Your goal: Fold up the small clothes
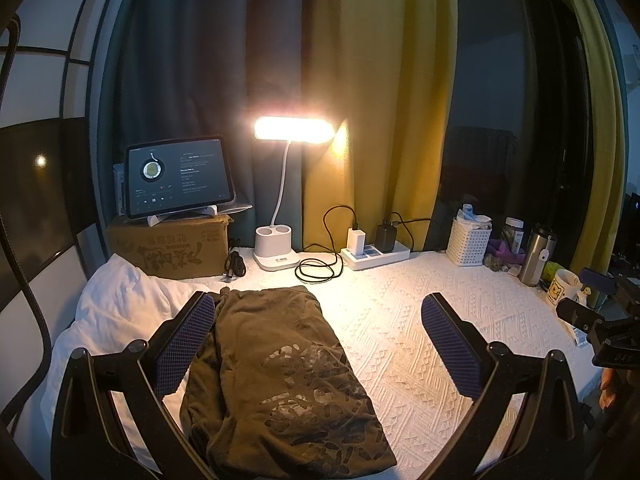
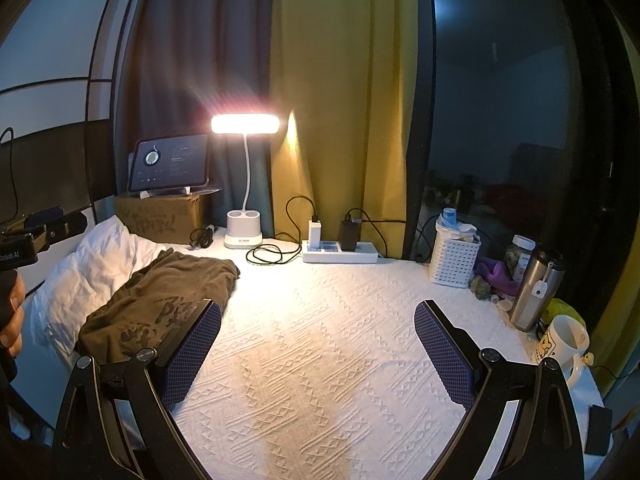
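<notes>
On the white textured bedspread, toward its left side, lies the olive-brown printed garment, folded into a long bundle with its left edge overlapping a white pillow. From the left wrist view the left gripper hangs over the garment with its jaws spread wide and nothing between them; its left pad stands at the cloth's left edge, though whether it touches cannot be told, while the right pad is over bare bedspread. This view shows the pale print on the garment's near half plainly and catches only a dark piece of the other tool at the far right edge. The right wrist view shows the right gripper also spread wide and holding nothing, over bare bedspread well to the right of the garment, which here appears foreshortened beyond the left finger. Only this view shows the person's left hand on the handle at the far left edge. Both views take in the lit desk lamp, the tablet on a cardboard box, the power strip with chargers and a coiled black cable, the white basket, the steel tumbler and the mug.
</notes>
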The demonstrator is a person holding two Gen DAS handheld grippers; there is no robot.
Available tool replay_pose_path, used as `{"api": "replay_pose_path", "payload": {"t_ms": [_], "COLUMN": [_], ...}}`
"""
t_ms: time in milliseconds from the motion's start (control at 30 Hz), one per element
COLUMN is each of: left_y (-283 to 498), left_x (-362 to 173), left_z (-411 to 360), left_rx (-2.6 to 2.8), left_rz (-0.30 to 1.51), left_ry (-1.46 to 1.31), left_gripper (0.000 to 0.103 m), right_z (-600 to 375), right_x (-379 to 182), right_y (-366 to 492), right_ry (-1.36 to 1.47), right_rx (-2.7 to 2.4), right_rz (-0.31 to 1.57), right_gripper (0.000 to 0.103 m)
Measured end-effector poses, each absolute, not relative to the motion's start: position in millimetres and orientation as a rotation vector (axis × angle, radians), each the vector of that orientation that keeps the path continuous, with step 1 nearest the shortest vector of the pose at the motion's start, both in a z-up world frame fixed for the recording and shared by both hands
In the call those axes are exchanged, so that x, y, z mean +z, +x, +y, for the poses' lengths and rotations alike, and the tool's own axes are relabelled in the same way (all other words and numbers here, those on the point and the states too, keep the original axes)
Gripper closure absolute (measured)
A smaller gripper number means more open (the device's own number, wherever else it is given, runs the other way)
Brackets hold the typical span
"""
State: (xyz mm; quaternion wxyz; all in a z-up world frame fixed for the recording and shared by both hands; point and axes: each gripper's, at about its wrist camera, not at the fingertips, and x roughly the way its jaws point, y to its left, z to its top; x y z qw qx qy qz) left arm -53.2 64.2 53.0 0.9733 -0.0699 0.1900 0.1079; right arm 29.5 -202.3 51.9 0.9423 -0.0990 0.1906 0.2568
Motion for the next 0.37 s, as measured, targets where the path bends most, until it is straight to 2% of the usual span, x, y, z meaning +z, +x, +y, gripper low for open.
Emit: {"api": "replay_pose_path", "payload": {"t_ms": [367], "left_y": [-46.9], "left_x": [46.4], "left_z": [68.2], "left_rx": [0.188], "left_rz": [0.396], "left_ry": [-0.132], "left_gripper": [0.001], "right_z": [-200.2], "right_x": [44.8], "right_y": [37.2], "right_ry": [-0.202], "right_rx": [0.517], "right_rz": [0.411], "right_gripper": [0.005]}}
